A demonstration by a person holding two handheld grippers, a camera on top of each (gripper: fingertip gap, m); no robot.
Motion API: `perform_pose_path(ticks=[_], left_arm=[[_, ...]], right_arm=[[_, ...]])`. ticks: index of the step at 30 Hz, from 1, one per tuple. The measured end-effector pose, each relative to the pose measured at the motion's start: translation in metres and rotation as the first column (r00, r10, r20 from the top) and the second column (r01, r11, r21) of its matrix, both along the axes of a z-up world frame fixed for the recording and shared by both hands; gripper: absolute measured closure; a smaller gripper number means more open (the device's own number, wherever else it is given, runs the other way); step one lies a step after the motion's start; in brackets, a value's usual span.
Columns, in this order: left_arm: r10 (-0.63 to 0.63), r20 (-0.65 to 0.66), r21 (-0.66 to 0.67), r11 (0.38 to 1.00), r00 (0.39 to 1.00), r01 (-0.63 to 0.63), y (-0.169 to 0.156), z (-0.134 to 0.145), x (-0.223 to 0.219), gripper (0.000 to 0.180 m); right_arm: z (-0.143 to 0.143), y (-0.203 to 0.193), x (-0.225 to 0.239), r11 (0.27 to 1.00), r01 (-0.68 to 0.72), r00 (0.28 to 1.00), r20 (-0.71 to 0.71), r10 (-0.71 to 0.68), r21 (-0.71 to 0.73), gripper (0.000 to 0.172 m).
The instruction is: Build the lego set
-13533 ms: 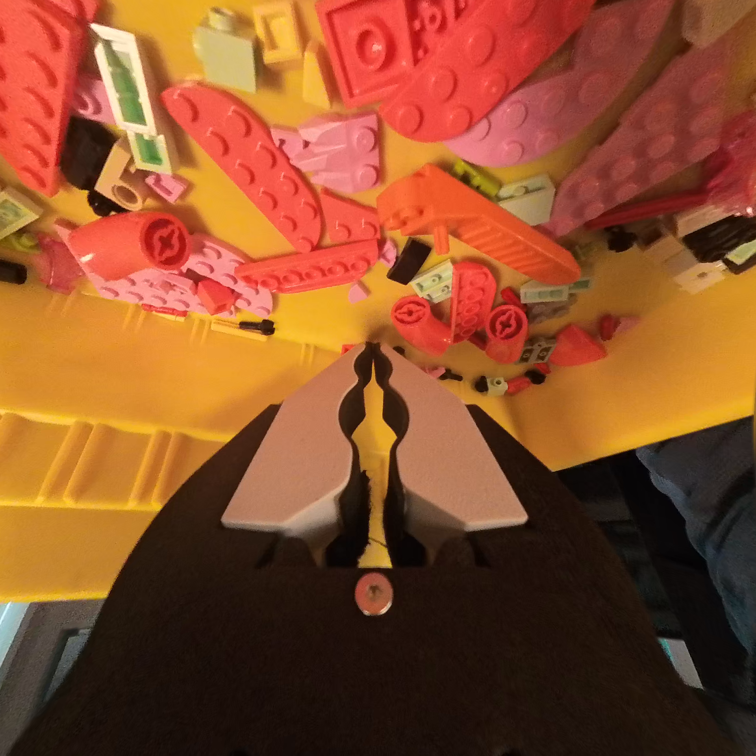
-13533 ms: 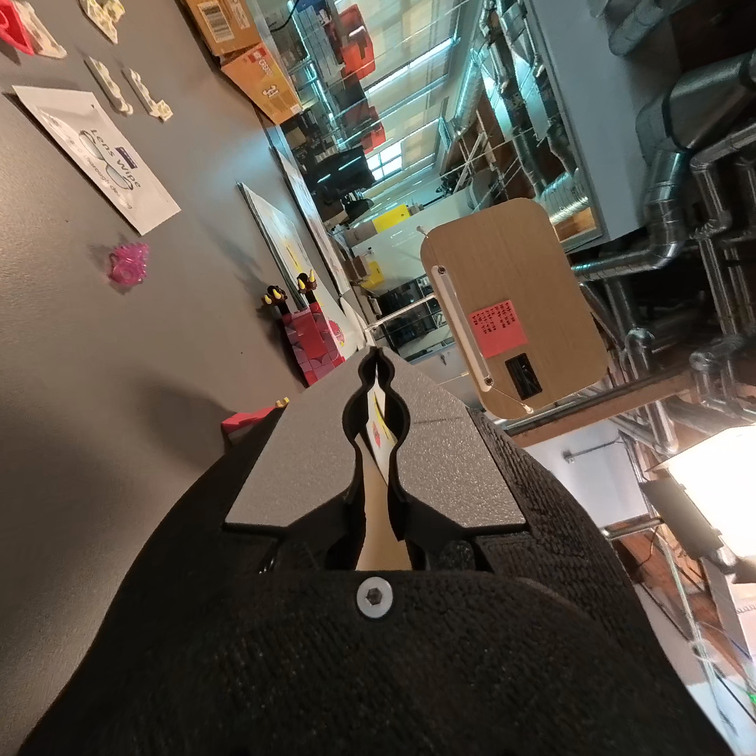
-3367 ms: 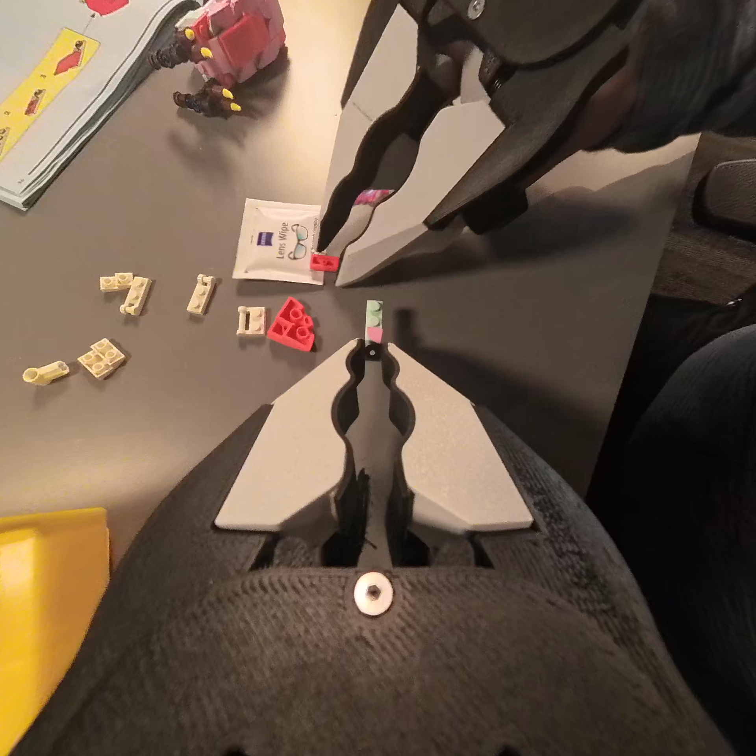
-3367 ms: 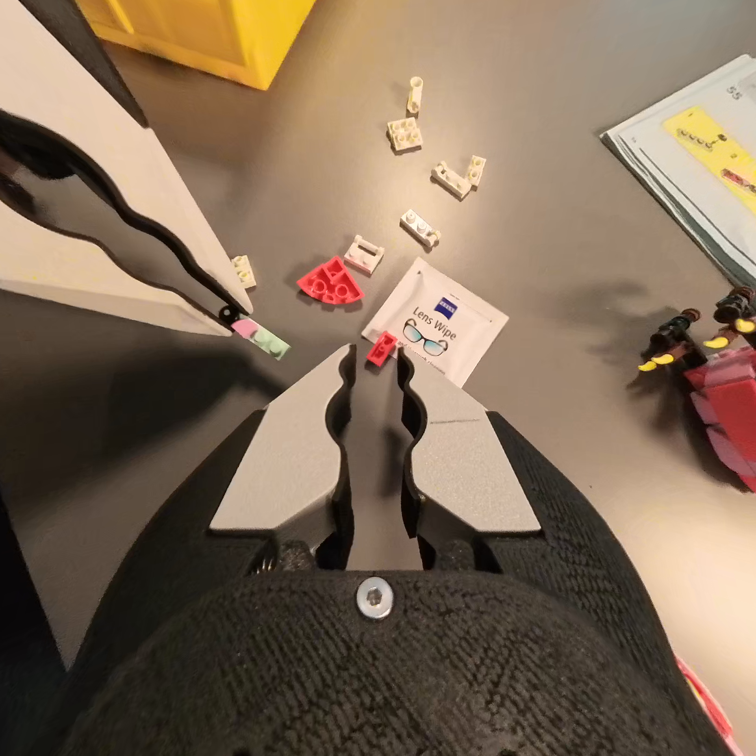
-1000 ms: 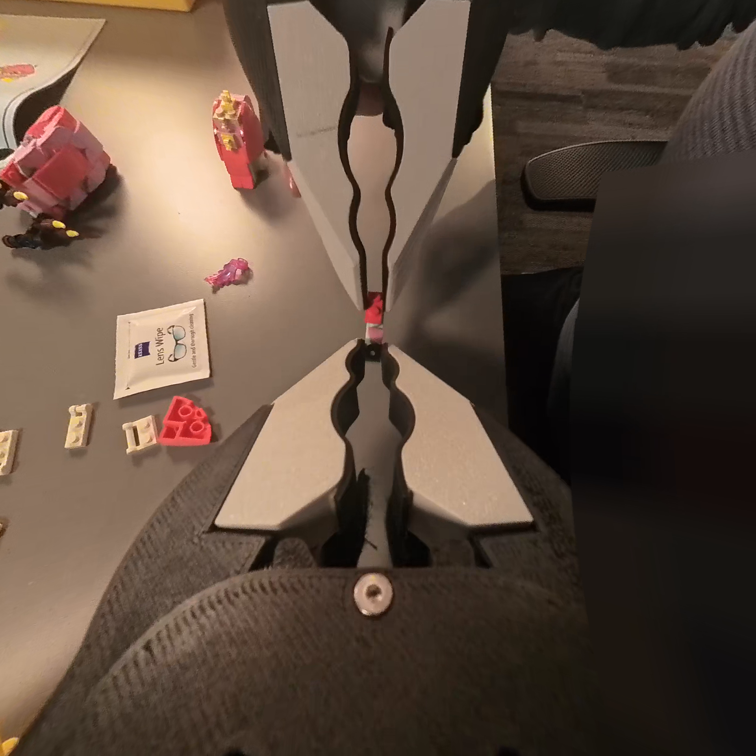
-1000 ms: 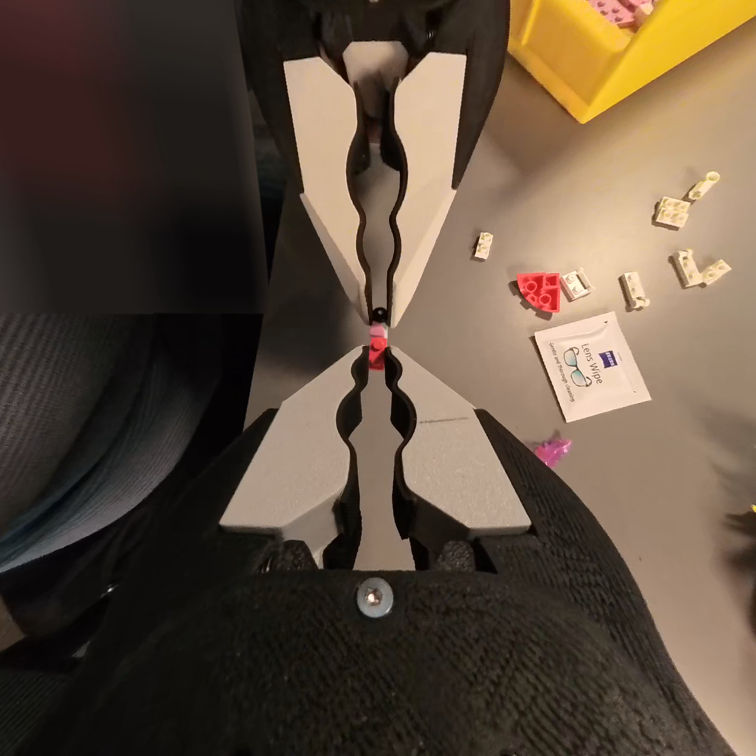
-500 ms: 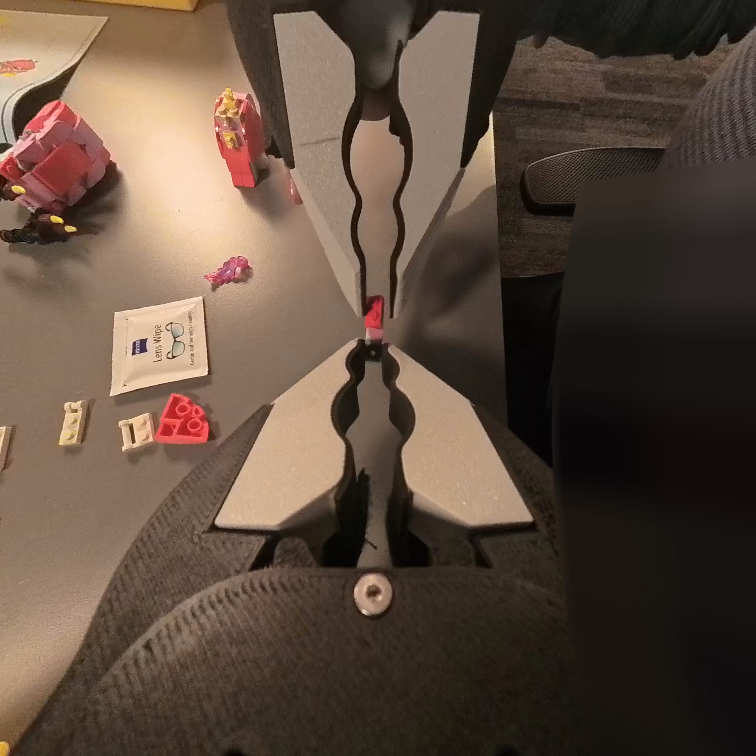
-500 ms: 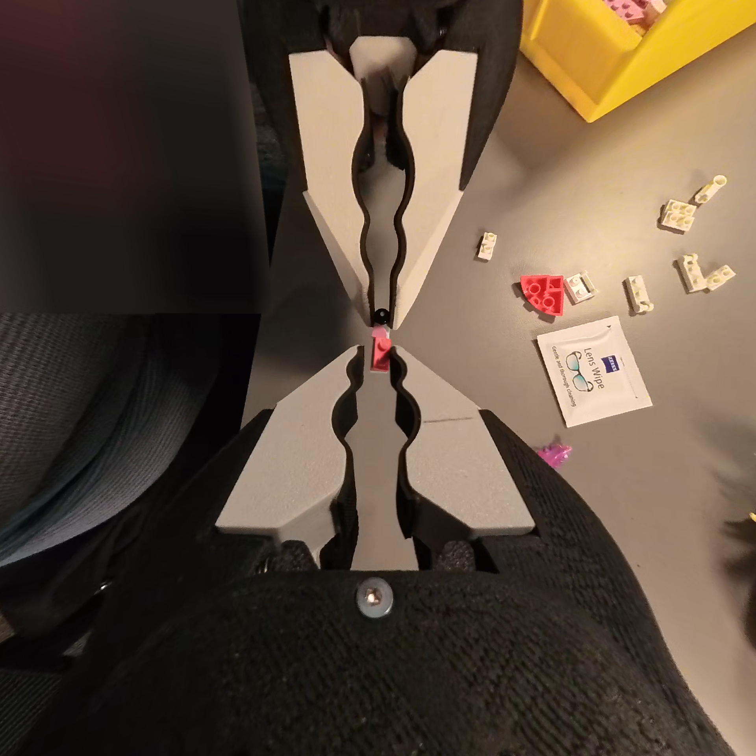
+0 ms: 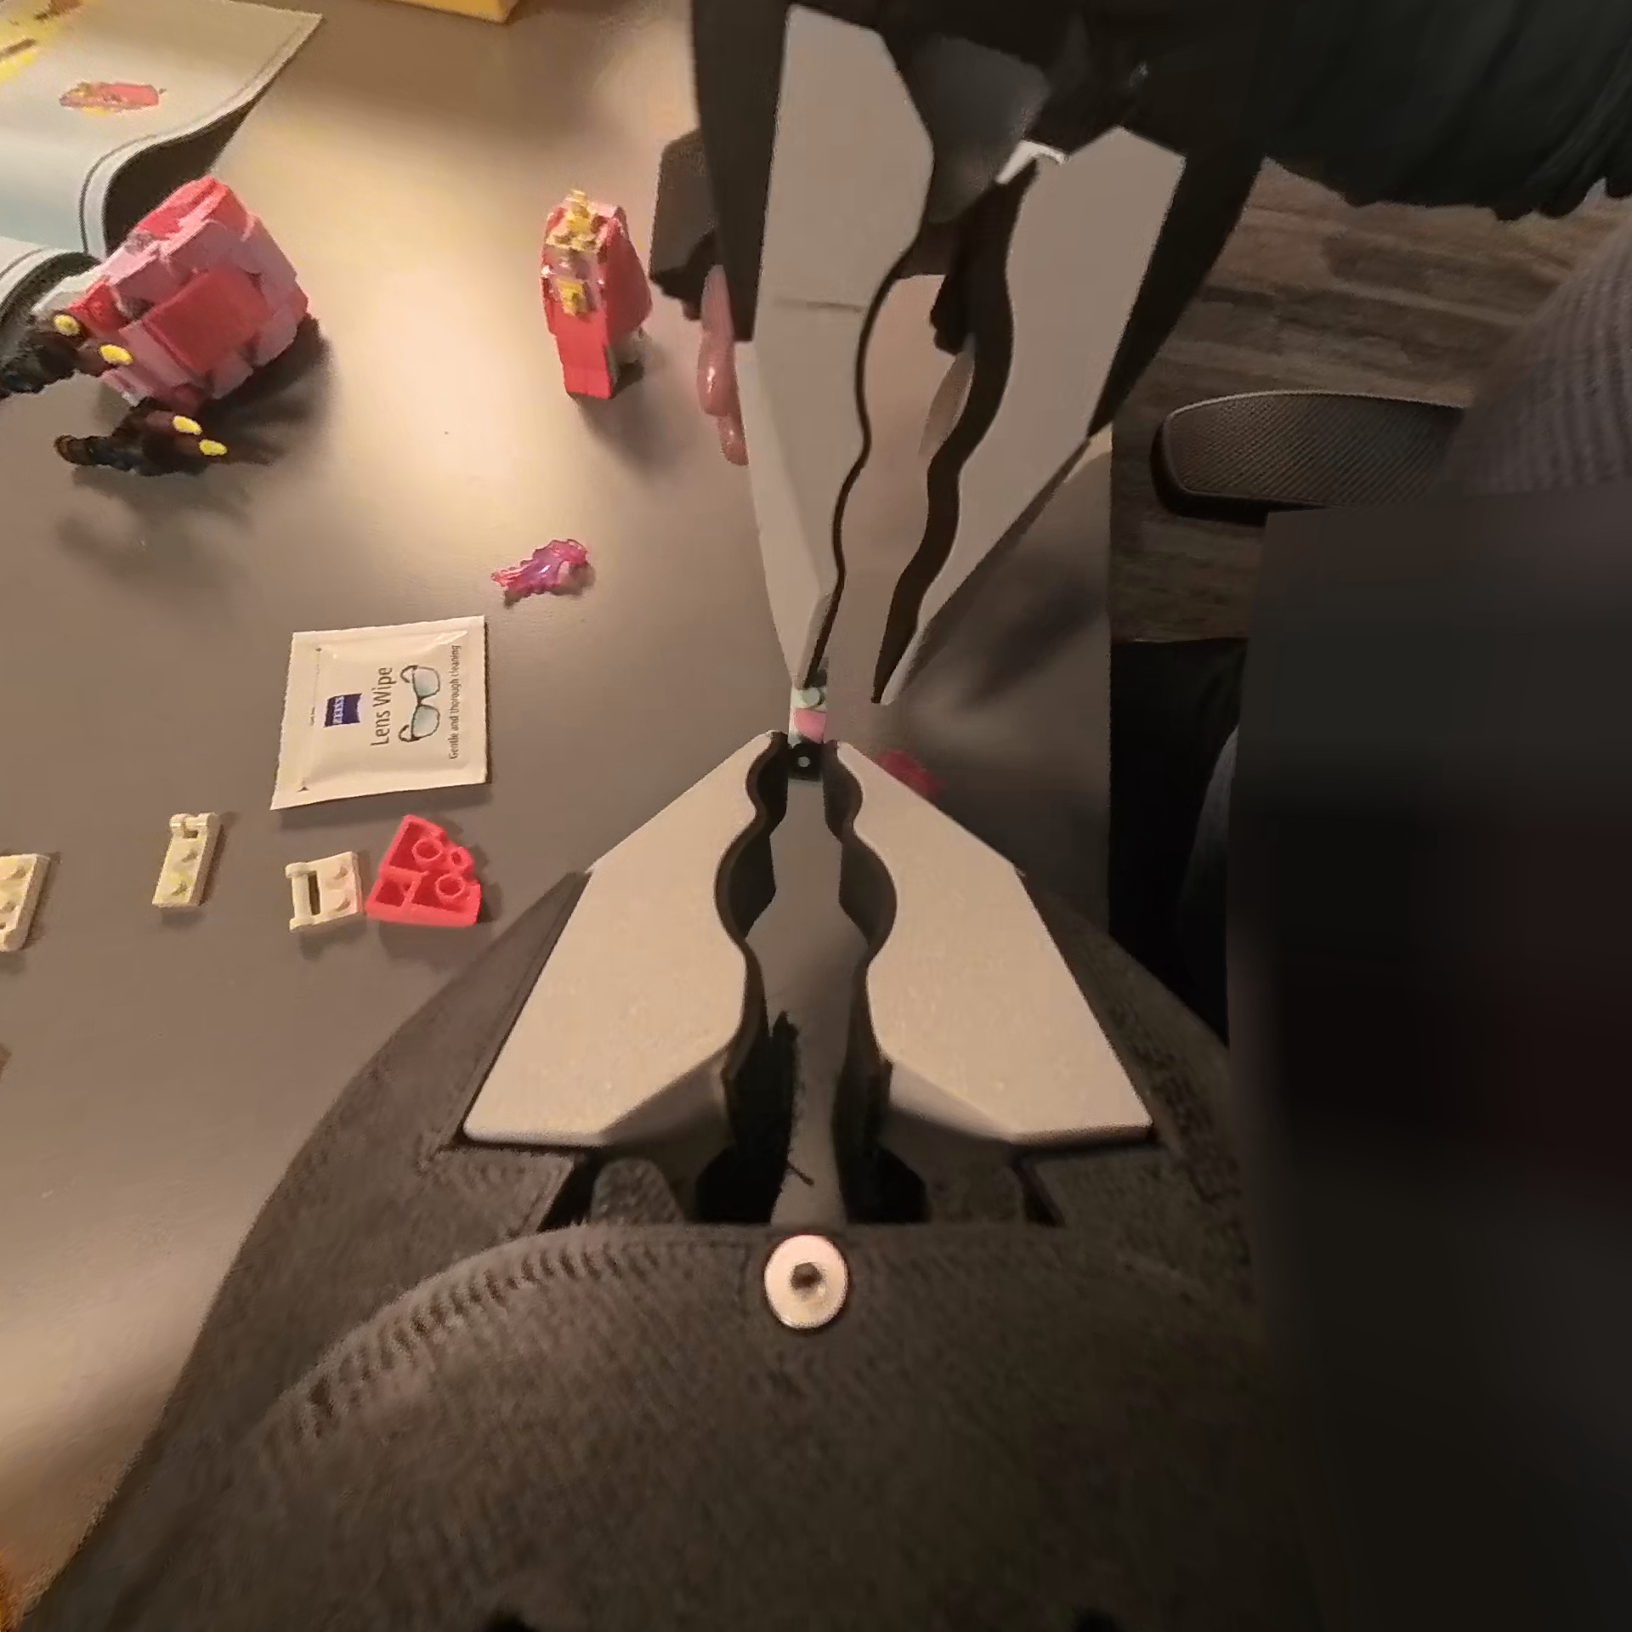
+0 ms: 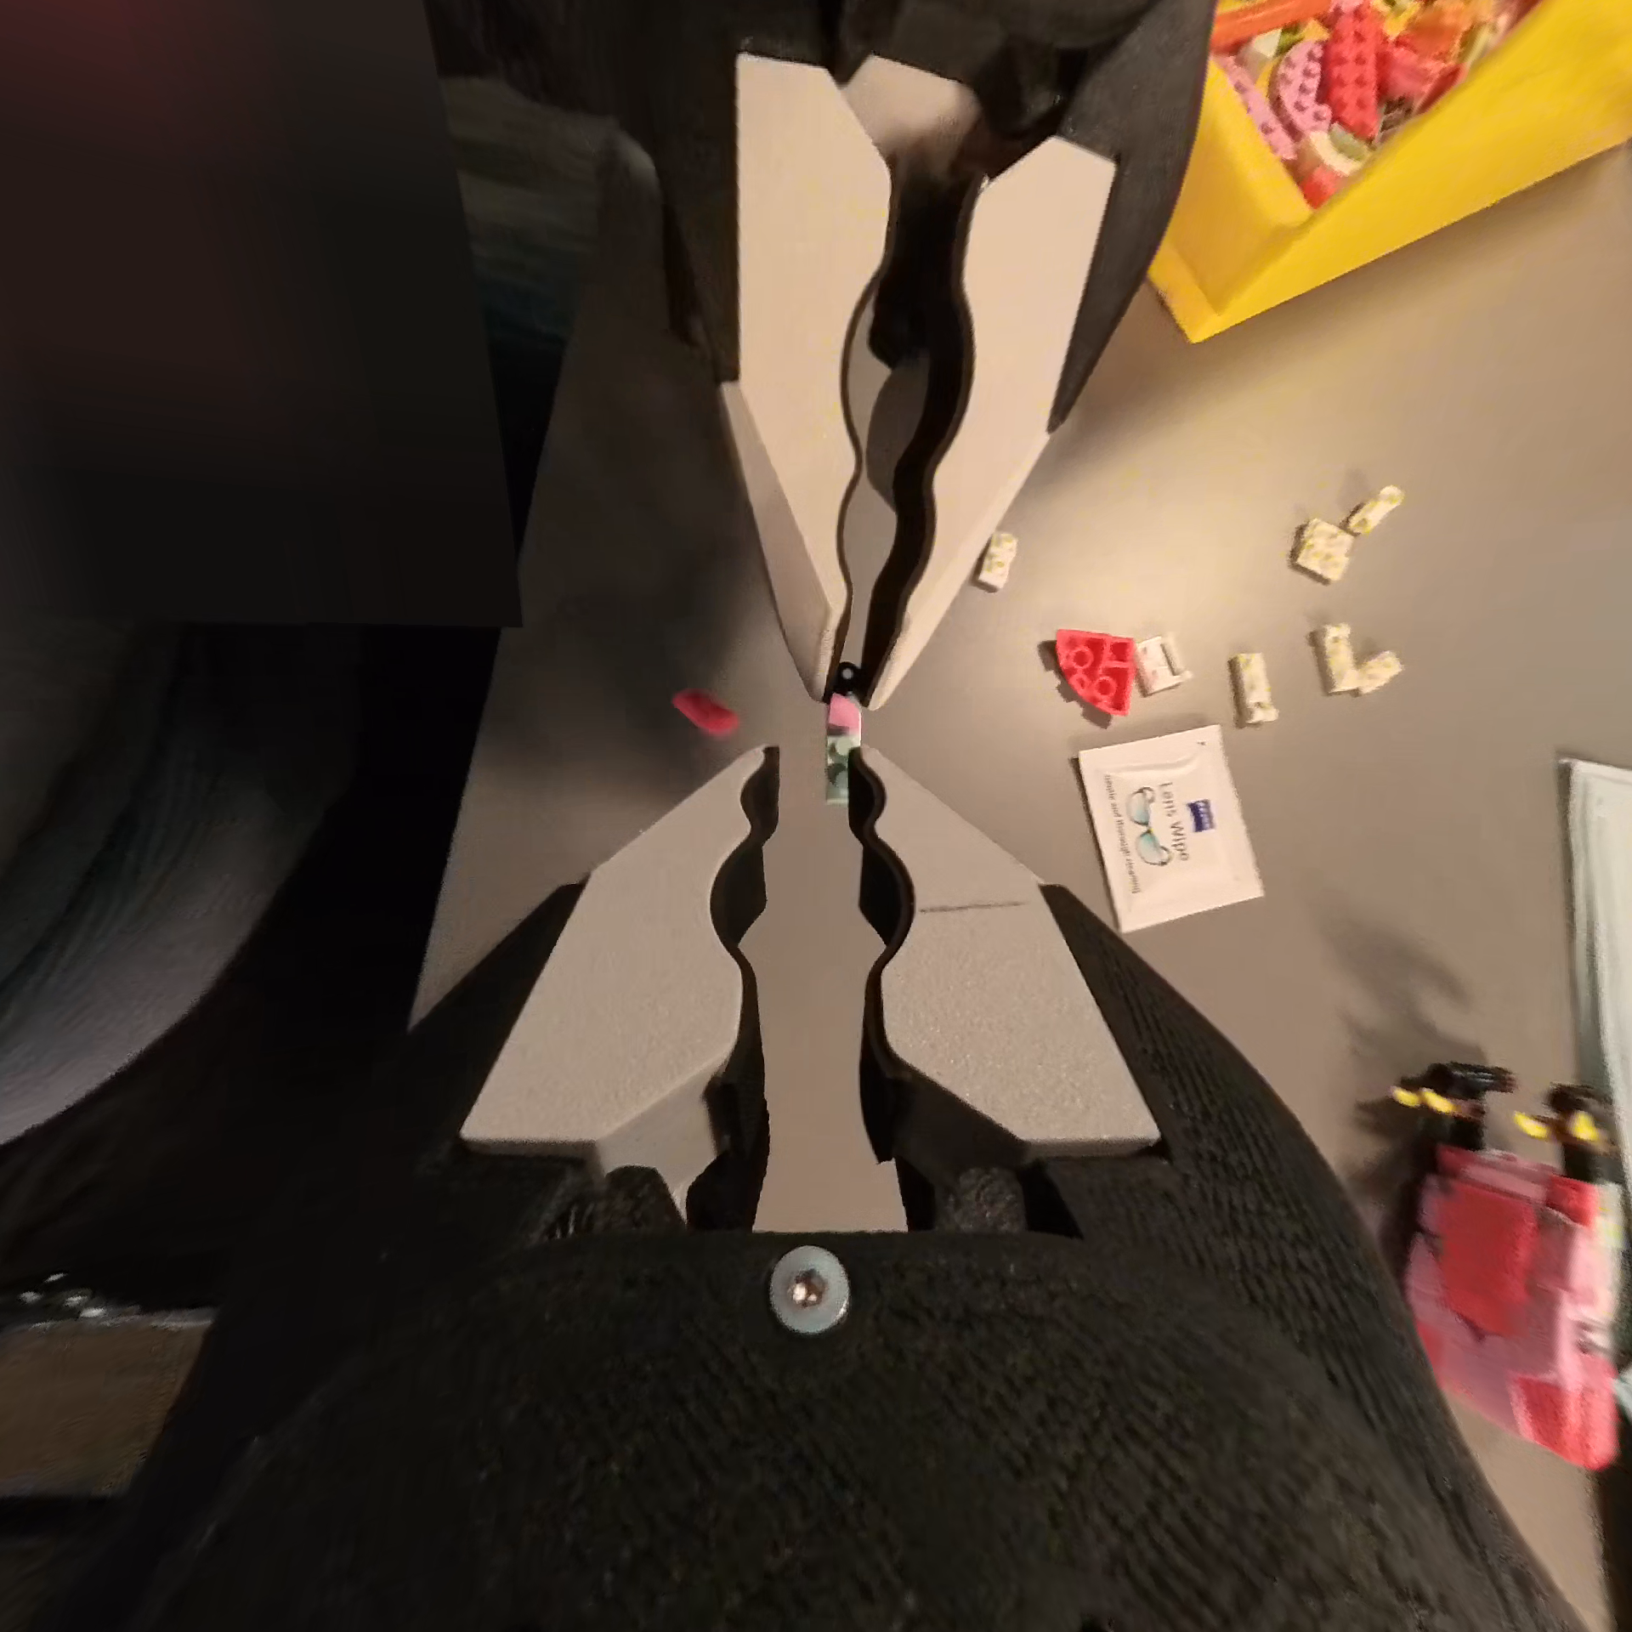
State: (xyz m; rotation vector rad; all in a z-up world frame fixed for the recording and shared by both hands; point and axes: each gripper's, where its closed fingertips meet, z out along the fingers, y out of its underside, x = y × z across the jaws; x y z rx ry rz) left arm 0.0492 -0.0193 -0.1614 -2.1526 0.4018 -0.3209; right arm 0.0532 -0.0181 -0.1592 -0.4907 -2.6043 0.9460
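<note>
Left wrist view: a small pink-and-green piece [image 9: 810, 712] is being held by the closed left hand-held gripper [image 9: 804, 758] near the surface [image 9: 353, 494] edge; the right hand-held gripper [image 10: 813, 761] is standing open, a red piece [image 10: 705, 712] lying beside.

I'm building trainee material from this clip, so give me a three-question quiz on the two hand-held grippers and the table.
1. What does the left hand-held gripper pinch? A) a purple crystal B) a pink and mint strip C) a cream plate
2. True or false: the right hand-held gripper is clamped on the small red piece.
3. Fill in: in the left wrist view, the red wedge brick lies just below the white ____.

Key: 1 B. 2 False: its jaws stand open and the red piece is clear of them. 3 sachet.
</note>
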Motion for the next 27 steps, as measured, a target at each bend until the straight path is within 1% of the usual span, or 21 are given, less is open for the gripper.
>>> perform_pose_path(ticks=[1,3,5,8,10,12,14,17,20,23,25,26,27], left_arm=[[0.008,0.009,-0.002,1.000,1.000,-0.008,0.000,0.000,-0.001,0.174],[0.029,0.010,-0.010,1.000,1.000,-0.028,0.000,0.000,-0.006,0.174],[0.064,-0.019,-0.031,0.997,0.998,-0.065,-0.001,-0.005,-0.014,0.174],[0.111,-0.057,-0.055,0.992,0.992,-0.114,-0.005,-0.011,-0.025,0.174],[0.124,-0.067,-0.061,0.990,0.990,-0.128,-0.007,-0.014,-0.028,0.174],[0.138,-0.082,-0.074,0.987,0.987,-0.145,-0.010,-0.018,-0.030,0.174],[0.142,-0.099,-0.089,0.985,0.985,-0.151,-0.015,-0.021,-0.031,0.174],[0.134,-0.108,-0.098,0.985,0.985,-0.145,-0.021,-0.023,-0.030,0.174],[0.130,-0.119,-0.109,0.984,0.984,-0.143,-0.025,-0.025,-0.031,0.174],[0.125,-0.122,-0.111,0.984,0.985,-0.138,-0.026,-0.024,-0.030,0.174],[0.123,-0.124,-0.110,0.984,0.985,-0.137,-0.026,-0.024,-0.029,0.174],[0.121,-0.123,-0.108,0.985,0.985,-0.135,-0.026,-0.024,-0.029,0.174],[0.121,-0.123,-0.105,0.985,0.985,-0.134,-0.026,-0.023,-0.028,0.174]], right_arm=[[0.000,0.001,-0.001,1.000,0.001,1.000,-0.025,-0.001,0.020,0.157],[0.002,0.002,-0.005,0.999,0.015,0.998,-0.066,-0.012,0.038,0.155],[0.006,0.001,-0.006,0.999,0.037,0.996,-0.085,-0.036,0.009,0.155],[0.000,-0.011,0.007,0.998,0.030,1.000,0.011,-0.030,-0.059,0.155],[-0.014,-0.023,0.021,0.995,0.013,0.993,0.121,-0.001,-0.101,0.151],[-0.026,-0.033,0.028,0.991,0.007,0.984,0.176,0.017,-0.134,0.148],[-0.033,-0.043,0.029,0.986,0.007,0.983,0.180,0.024,-0.169,0.147],[-0.032,-0.049,0.023,0.975,0.007,0.986,0.162,0.029,-0.222,0.146],[-0.029,-0.053,0.019,0.968,-0.045,0.986,0.143,0.082,-0.245,0.145],[-0.033,-0.054,0.020,0.973,-0.112,0.979,0.144,0.143,-0.203,0.148],[-0.034,-0.053,0.020,0.974,-0.136,0.976,0.146,0.163,-0.179,0.157],[-0.034,-0.052,0.020,0.977,-0.141,0.975,0.148,0.165,-0.162,0.164],[-0.034,-0.051,0.019,0.979,-0.142,0.975,0.148,0.164,-0.145,0.165]])
